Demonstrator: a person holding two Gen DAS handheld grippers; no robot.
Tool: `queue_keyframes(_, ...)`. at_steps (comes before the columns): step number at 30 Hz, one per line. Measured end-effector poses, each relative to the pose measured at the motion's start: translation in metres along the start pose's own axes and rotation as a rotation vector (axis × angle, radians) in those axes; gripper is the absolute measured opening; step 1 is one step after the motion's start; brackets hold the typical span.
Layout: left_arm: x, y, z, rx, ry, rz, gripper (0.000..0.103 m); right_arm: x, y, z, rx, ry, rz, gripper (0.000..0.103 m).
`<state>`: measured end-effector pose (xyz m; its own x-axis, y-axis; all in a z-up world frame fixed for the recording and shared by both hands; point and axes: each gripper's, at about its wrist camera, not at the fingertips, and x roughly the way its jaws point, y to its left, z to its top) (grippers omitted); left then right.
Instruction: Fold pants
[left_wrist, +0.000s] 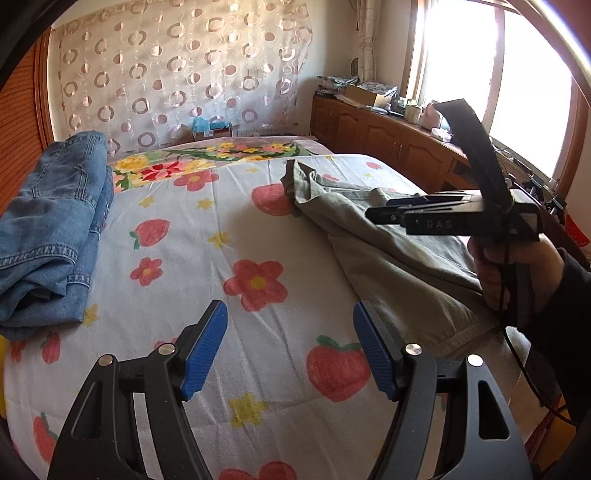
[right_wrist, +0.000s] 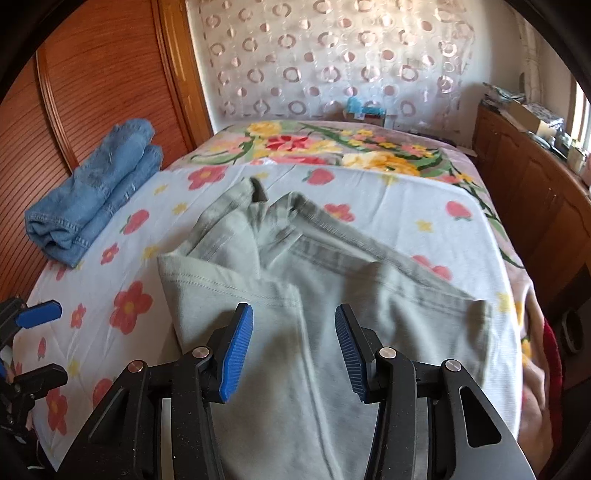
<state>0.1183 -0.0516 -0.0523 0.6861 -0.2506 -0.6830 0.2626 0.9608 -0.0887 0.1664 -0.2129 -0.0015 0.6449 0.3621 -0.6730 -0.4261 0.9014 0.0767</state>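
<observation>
Blown-out window glare, fisheye-warped edges

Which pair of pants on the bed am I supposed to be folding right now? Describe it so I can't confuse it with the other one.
Start from the bed with the strawberry-and-flower sheet. The pale grey-green pants lie loosely spread on its window-side half, right under the right gripper. The blue denim jeans sit by the wooden wardrobe, already folded into a thick bundle; yours is lighter, flatter and still rumpled.

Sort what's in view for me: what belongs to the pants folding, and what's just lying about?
Job:
- grey-green pants, spread unfolded on the bed
- left tongs, open, empty
- right tongs, open above the pants

Lying about:
- folded blue jeans
- flowered sheet
- boxes on the wooden cabinet
</observation>
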Motion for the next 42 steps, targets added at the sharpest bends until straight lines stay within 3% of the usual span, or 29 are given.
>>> queue_keyframes(12, 0.021, -0.001, -0.013, -0.002, 0.06, -0.002, 0.072, 0.018, -0.001, -0.006, 0.015, 0.019, 0.038, 0.047)
queue_keyframes(16, 0.024, -0.005, -0.012, 0.016, 0.069, 0.005, 0.072, 0.017, 0.003, -0.007, 0.002, 0.019, 0.057, 0.021)
queue_keyframes(19, 0.026, -0.007, -0.008, 0.021, 0.074, -0.004, 0.072, 0.013, 0.003, -0.008, 0.006, 0.006, 0.049, 0.01)
queue_keyframes(23, 0.031, -0.012, -0.003, 0.044, 0.078, -0.003, 0.072, -0.002, 0.0, -0.009, 0.025, -0.053, 0.063, 0.005)
queue_keyframes(34, 0.045, -0.032, 0.013, 0.092, 0.095, -0.023, 0.072, -0.03, -0.021, -0.005, 0.034, -0.151, 0.002, 0.003)
queue_keyframes(42, 0.056, -0.037, 0.008, 0.099, 0.134, -0.027, 0.072, -0.015, -0.049, -0.012, 0.094, -0.072, -0.084, 0.003)
